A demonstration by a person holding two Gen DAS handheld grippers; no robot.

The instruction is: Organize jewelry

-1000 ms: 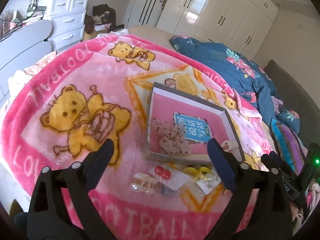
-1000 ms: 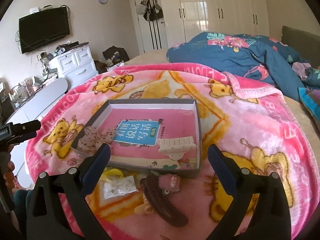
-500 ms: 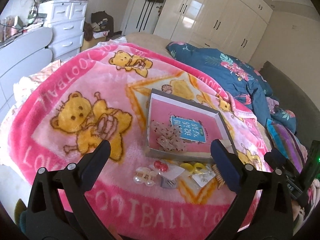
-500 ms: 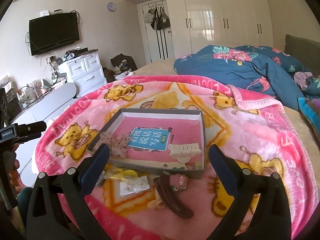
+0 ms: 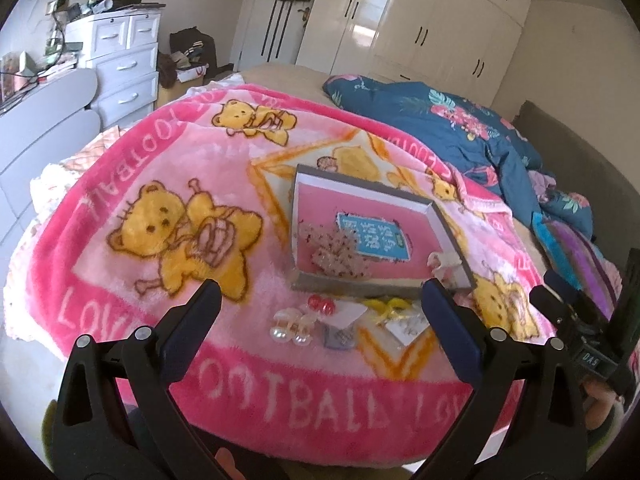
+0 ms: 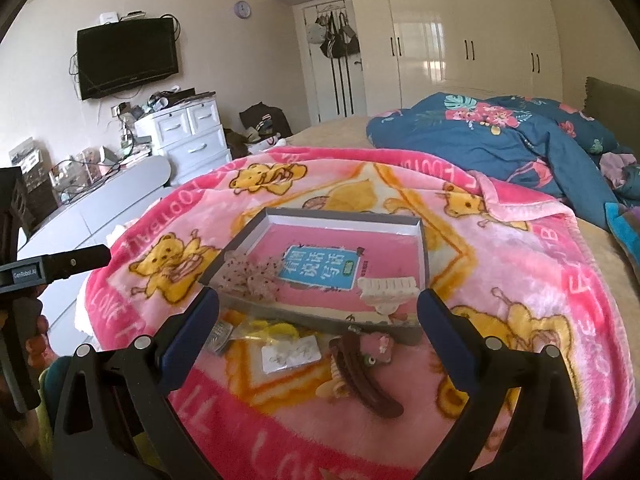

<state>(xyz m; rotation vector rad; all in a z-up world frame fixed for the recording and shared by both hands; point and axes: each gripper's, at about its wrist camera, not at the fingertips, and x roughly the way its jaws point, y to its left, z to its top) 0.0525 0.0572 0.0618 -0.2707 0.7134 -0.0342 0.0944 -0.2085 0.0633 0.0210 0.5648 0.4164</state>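
Observation:
A grey-rimmed box with a pink floor and a blue label lies on the pink bear blanket. Inside it are beaded pieces and a cream hair claw. In front of the box lie pearl earrings, red bead earrings, a yellow piece, an earring card and a brown hair clip. My left gripper is open, held back above the blanket's near edge. My right gripper is open too, short of the loose pieces.
The blanket covers the bed's near end. A blue floral duvet is heaped at the back right. White drawers and a low white cabinet stand left of the bed. Wardrobes line the far wall. A hand holds the other gripper's handle.
Both grippers have drawn back and up from the box, so more blanket and room shows. Both stay open. The jewelry has not moved.

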